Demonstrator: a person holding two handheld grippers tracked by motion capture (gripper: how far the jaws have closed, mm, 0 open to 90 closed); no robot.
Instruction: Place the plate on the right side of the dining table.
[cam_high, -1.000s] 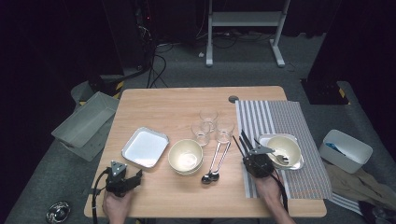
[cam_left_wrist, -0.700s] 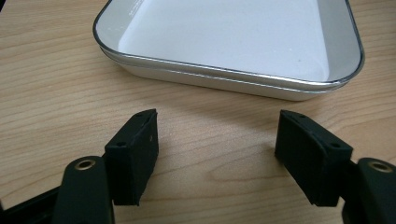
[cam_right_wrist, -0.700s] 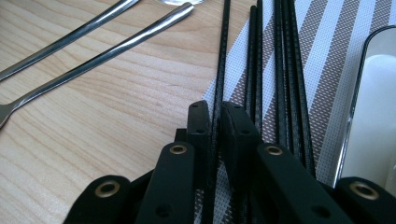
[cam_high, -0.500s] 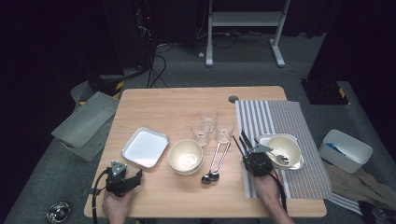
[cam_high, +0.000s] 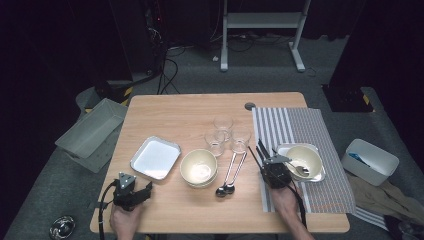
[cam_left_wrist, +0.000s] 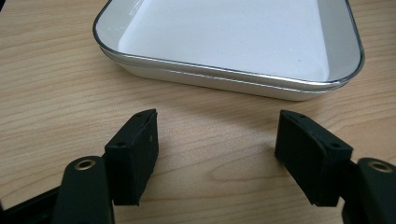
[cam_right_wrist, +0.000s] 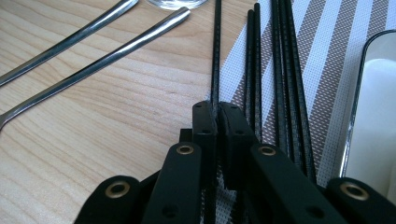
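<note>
My right gripper (cam_right_wrist: 218, 109) is shut on one thin black chopstick (cam_right_wrist: 217, 46) at the left edge of the striped mat (cam_right_wrist: 327, 70); its jaws have just been closing on it. Several more black chopsticks (cam_right_wrist: 280, 56) lie beside it on the mat. In the high view this gripper (cam_high: 265, 161) sits left of a cream bowl (cam_high: 306, 159) on a small metal tray. My left gripper (cam_left_wrist: 217, 135) stands open with bare wood between its jaws, just short of a white rectangular tray (cam_left_wrist: 233, 37). From above, it (cam_high: 146, 190) rests near the table's front left corner.
Two spoons (cam_high: 230, 172) lie between a second cream bowl (cam_high: 199, 167) and the mat (cam_high: 300, 125). Three glasses (cam_high: 222, 122) stand mid-table. A grey bin (cam_high: 90, 130) sits on the floor at left, and a white box (cam_high: 370, 160) at right.
</note>
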